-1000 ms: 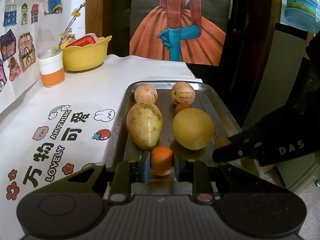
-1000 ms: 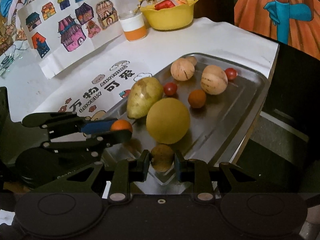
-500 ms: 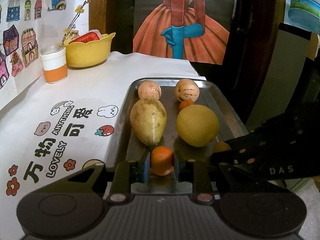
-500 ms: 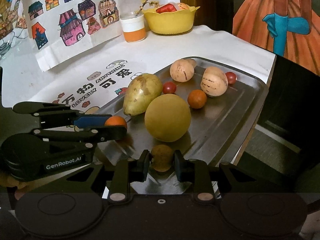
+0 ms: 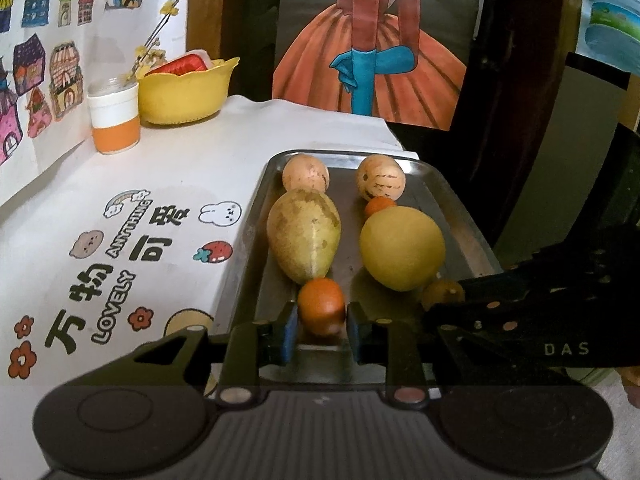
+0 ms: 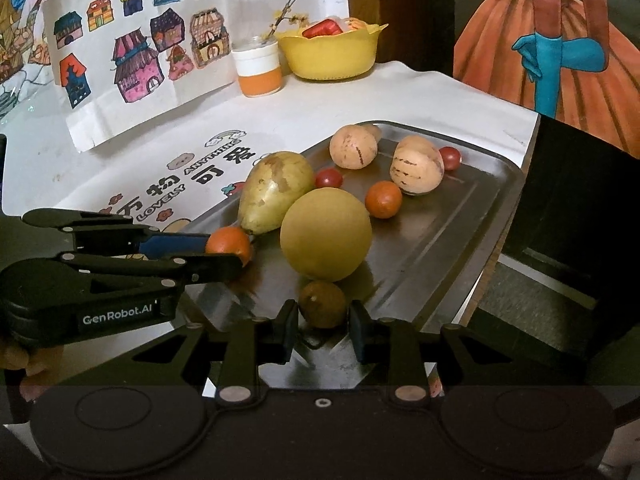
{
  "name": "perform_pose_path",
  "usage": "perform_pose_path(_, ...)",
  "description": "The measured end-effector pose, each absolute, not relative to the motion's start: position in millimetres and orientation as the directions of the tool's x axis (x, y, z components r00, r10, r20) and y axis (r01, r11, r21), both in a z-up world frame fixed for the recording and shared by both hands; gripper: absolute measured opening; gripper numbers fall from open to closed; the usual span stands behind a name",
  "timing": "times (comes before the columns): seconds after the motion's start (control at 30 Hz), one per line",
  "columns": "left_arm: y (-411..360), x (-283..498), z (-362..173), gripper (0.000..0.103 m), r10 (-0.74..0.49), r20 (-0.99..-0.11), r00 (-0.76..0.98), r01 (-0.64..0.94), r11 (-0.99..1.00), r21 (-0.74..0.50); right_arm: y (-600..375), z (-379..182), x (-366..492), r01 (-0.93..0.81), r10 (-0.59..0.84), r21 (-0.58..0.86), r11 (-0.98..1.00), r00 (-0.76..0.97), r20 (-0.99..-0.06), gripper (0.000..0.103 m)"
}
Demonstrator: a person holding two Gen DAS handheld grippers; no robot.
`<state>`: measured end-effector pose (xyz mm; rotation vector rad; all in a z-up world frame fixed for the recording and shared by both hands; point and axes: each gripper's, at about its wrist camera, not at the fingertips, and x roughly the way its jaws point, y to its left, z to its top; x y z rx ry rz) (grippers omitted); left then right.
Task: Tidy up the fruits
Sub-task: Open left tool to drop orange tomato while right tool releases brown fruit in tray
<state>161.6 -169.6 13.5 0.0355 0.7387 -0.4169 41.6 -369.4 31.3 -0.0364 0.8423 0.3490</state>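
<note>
1. The left gripper (image 5: 321, 326) sits at the near end of the metal tray (image 5: 460, 216). Its blue-padded fingers are set just wider than a small orange fruit (image 5: 321, 306); a thin gap seems to show at each side, so I judge it released or about to be, not clamped.
2. The right gripper (image 6: 323, 330) is also at the tray's near end, jaws parted wider than the small brownish-yellow fruit (image 6: 322, 304) between them, touching neither side as far as can be seen.
3. Beyond these on the tray lie a speckled green-yellow pear (image 6: 276, 192), matte and tapering, and a large round yellow fruit (image 6: 326, 234) with a dull, even skin.
4. Further along the tray are another small orange fruit (image 6: 383, 199), two glossy red cherry tomatoes (image 6: 329, 178), and two pale, striped egg-shaped fruits (image 6: 417, 170) at the far end.
5. The fruit already stands in two rough rows, large ones in the middle, so the sorting looks close to finished; the two near-end pieces seem the last to settle.
6. Off the tray's far left corner, on the white printed cloth (image 5: 132, 216), stand a yellow bowl (image 5: 186, 96) and a white-and-orange cup (image 5: 115, 118).
</note>
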Motion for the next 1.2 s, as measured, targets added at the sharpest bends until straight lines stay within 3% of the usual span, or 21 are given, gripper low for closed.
perform_pose_path(0.17,-166,161,12,0.028,-0.355,-0.661,0.661,0.367,0.921,-0.128,-370,30,39,-0.297,0.283,0.11,0.949,0.641,-0.713,0.035)
perform_pose_path(0.47,-161,159,18,0.035,-0.357,-0.644,0.677,0.341,0.927,-0.155,-371,31,27,-0.266,0.261,0.093,0.959,0.711,-0.653,0.053)
perform_pose_path(0.6,-157,156,24,0.051,-0.354,-0.625,0.696,0.325,0.931,-0.166,-372,33,19,-0.24,0.244,0.092,0.966,0.746,-0.62,0.061)
perform_pose_path(0.73,-153,154,28,0.056,-0.349,-0.606,0.714,0.31,0.935,-0.173,-374,37,12,-0.21,0.223,0.091,0.973,0.779,-0.585,0.069)
perform_pose_path(1.2,-137,147,39,0.094,-0.303,-0.549,0.779,0.242,0.953,-0.182,-373,43,-10,-0.12,0.145,0.081,0.989,0.854,-0.5,0.094)
